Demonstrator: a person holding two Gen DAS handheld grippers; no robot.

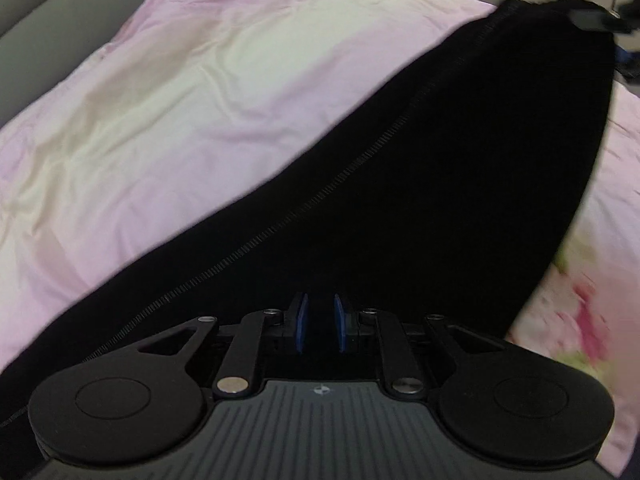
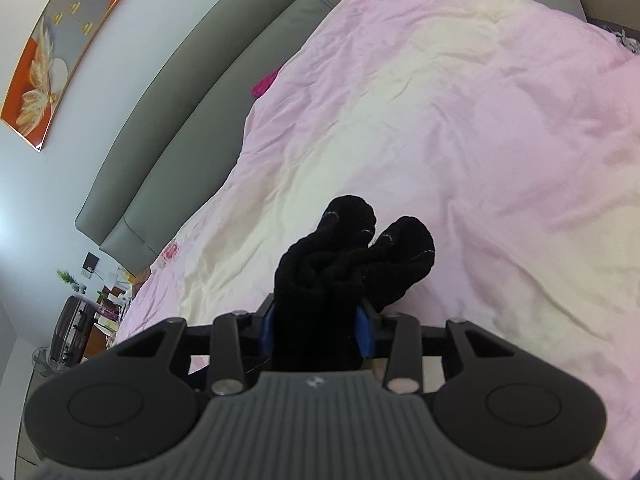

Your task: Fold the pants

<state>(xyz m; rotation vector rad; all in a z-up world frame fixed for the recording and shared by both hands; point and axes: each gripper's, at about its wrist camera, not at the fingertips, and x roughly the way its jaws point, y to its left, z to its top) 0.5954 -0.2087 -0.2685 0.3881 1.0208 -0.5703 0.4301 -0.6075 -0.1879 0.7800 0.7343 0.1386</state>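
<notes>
The left tool [image 1: 320,322] has its blue pads [image 1: 301,322] drawn close together on black fabric: an edge of the black pants [image 1: 440,184] runs up between them and is pinched there. From that grip the cloth spreads forward and away as one broad dark sheet, rising to the upper right of the left wrist view, with a stitched seam [image 1: 320,196] running diagonally along it. At the far top corner of the sheet the right tool [image 1: 592,20] shows as a dark blurred shape at the fabric's edge, so the garment spans between the two tools.

The right tool [image 2: 318,330] is clamped on a thick bunch of the same pants [image 2: 344,264]. The fabric fills the gap between its blue pads [image 2: 365,330], and two rounded folds of cloth stick out beyond the fingertips, pointing forward over the bed.

Under and around the garment lies a pink and cream duvet [image 2: 460,120], wrinkled, covering the bed. A floral patch of it shows at the right in the left wrist view. A grey padded headboard [image 2: 192,92] runs along the far side, with a small magenta item [image 2: 264,82] at the duvet's edge beside it. A framed picture [image 2: 52,56] hangs on the wall above, and a cluttered nightstand [image 2: 108,296] stands by the headboard's end.
</notes>
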